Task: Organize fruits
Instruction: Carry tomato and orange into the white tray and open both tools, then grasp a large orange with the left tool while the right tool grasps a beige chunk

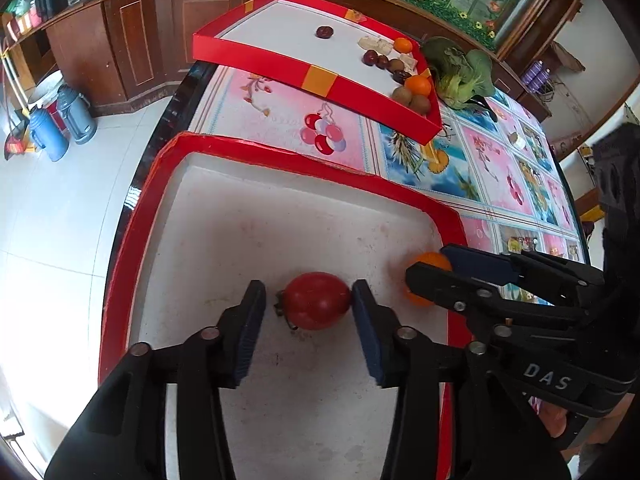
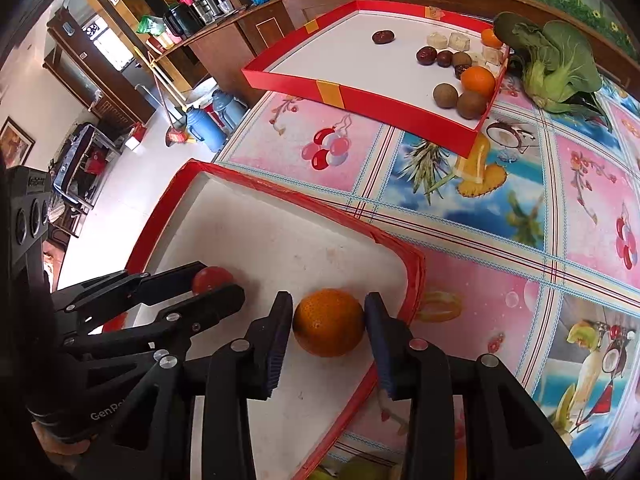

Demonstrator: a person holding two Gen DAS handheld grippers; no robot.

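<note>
While both grippers are reaching down into the near tray [image 1: 120,260], the job looks to be at the putting-down step. The tomato [image 1: 316,300] is sitting on the white floor of this tray, between the fingers of the left gripper [image 1: 308,308]. These fingers are standing open: one pad is staying clear of the tomato with a gap showing, and the other is just at its skin.

The orange [image 2: 329,322] is sitting on the same tray floor, near the red side wall, between the fingers of the right gripper [image 2: 326,320]. The pads are lying so close on both sides that I cannot tell if they are squeezing it or just standing beside it.

More fruit is waiting in the far tray [image 1: 280,64]: oranges, brown round fruits and small dark red ones, bunched in one corner. A leafy green [image 2: 556,64] is lying on the table just beside that tray.

Next, I think, both grippers are going to need wider fingers and a straight lift up, so the round fruits are not getting bumped and rolling. Then they are going to need to reach over to the far tray.

White letters "DAS" [image 1: 546,376] are showing on the right gripper. On the left gripper, "GenRo" [image 2: 106,404] is showing, with the rest cut off.
</note>
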